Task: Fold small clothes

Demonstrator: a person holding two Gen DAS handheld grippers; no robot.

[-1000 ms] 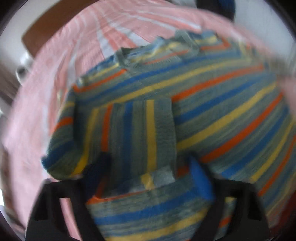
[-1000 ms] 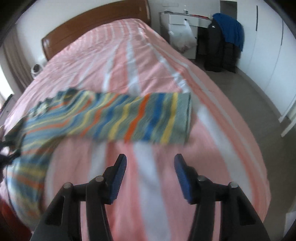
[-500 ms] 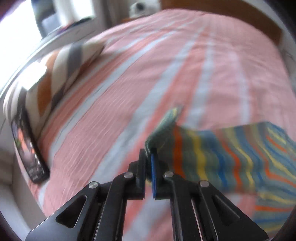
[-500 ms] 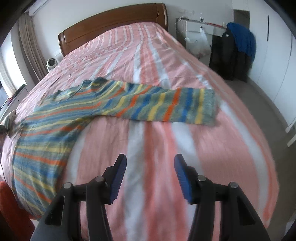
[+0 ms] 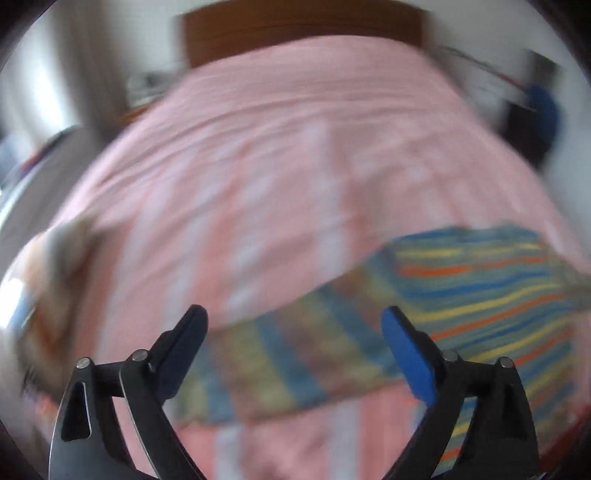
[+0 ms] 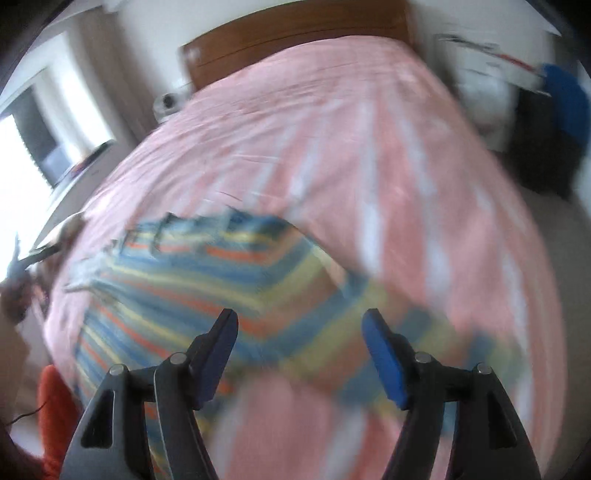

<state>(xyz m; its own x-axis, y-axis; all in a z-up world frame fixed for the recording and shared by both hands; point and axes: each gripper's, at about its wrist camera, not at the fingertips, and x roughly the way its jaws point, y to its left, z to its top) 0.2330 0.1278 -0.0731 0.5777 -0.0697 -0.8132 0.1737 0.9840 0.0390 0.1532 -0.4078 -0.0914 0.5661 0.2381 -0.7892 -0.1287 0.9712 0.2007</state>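
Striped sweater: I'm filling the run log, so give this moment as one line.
stage: spreading | striped sweater: flat on bed | left gripper: opening, empty | right gripper: opening, empty

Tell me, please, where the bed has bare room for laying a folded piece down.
The bedspread lies bare from the striped sweater up to the headboard, and along its right side toward the floor. The near left part is crowded: the sweater's body and spread sleeve cover it. Both pictures are blurred, so small things could be missed.
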